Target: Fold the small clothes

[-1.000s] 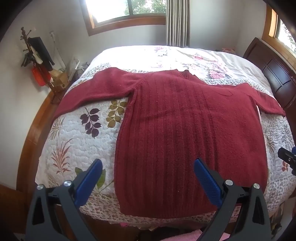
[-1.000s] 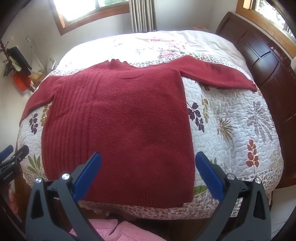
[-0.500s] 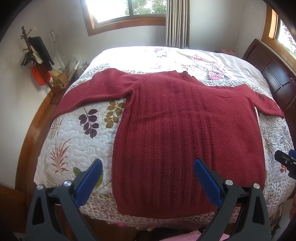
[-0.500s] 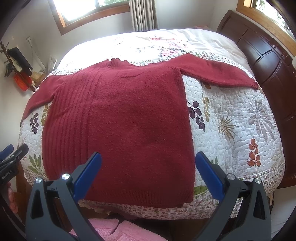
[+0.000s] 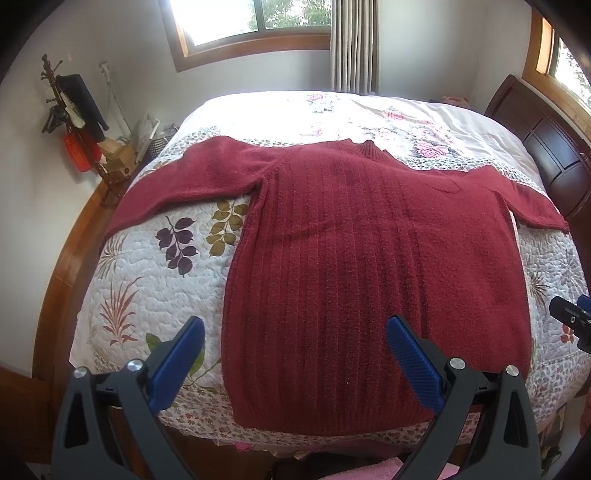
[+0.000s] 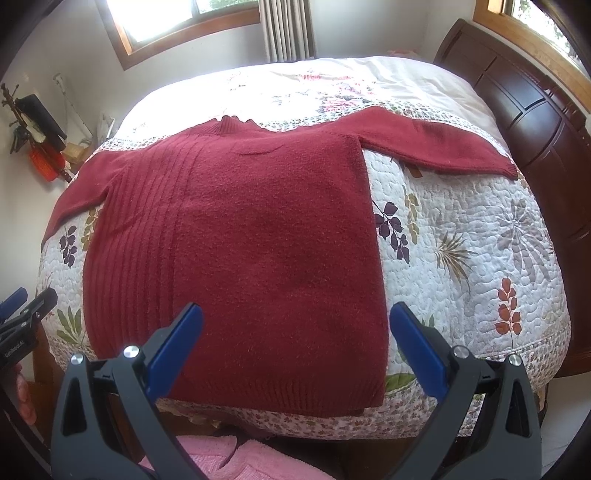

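Two grippers hang above the near edge of a bed (image 5: 155, 280), each with its blue-padded fingers spread wide and nothing between them. The left gripper (image 5: 295, 350) sits over the lower left part of a dark red knitted sweater (image 5: 369, 258); the right gripper (image 6: 295, 336) sits over the sweater's lower right part, its right finger (image 6: 417, 347) above the quilt just beside the sweater's side edge. The sweater lies flat on the floral quilt (image 6: 472, 258), hem toward the near edge, collar (image 6: 231, 123) toward the far side. Both sleeves are stretched out sideways: the left sleeve (image 5: 192, 184) runs toward the bed's left edge, the right sleeve (image 6: 436, 147) reaches toward the dark wooden headboard (image 6: 524, 103). Ribbing runs lengthwise down the left part of the body; the right part is plain knit. A coat stand (image 5: 70, 110) with hanging items stands by the wall on the left, and a window (image 5: 258, 22) with a curtain (image 5: 354, 44) sits behind the bed. Pink fabric (image 6: 221, 458) shows at the bottom, below the bed's edge.
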A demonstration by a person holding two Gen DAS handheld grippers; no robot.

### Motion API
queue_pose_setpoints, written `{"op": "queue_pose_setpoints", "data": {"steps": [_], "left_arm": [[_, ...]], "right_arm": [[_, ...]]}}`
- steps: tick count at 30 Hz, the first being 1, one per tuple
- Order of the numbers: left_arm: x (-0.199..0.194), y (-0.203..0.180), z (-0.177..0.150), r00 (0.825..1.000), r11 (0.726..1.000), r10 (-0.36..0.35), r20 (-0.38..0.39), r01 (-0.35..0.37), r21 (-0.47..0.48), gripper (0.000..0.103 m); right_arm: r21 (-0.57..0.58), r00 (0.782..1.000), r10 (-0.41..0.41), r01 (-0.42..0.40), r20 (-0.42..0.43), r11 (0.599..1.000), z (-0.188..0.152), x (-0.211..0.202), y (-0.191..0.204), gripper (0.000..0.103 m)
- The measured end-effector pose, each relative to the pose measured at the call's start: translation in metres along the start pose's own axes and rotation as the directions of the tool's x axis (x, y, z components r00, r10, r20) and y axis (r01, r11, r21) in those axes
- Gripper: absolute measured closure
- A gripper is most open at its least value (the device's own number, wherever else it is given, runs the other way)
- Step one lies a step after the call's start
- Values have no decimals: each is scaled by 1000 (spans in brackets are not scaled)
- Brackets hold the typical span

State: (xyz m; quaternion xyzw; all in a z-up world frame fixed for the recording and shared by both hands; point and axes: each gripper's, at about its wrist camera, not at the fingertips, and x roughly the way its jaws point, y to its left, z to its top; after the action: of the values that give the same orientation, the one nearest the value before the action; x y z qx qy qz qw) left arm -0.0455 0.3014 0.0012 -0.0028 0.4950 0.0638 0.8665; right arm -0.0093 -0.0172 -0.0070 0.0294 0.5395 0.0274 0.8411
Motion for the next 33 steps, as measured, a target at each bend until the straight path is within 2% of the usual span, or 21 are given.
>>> {"op": "queue_pose_setpoints", "data": {"steps": [33], "left_arm": [[-2,-7,-2,1000,1000,28,-6,-28,-7,4]], "right_arm": [[4,999,36,-36,-3,999,1,0,-10,3]]}}
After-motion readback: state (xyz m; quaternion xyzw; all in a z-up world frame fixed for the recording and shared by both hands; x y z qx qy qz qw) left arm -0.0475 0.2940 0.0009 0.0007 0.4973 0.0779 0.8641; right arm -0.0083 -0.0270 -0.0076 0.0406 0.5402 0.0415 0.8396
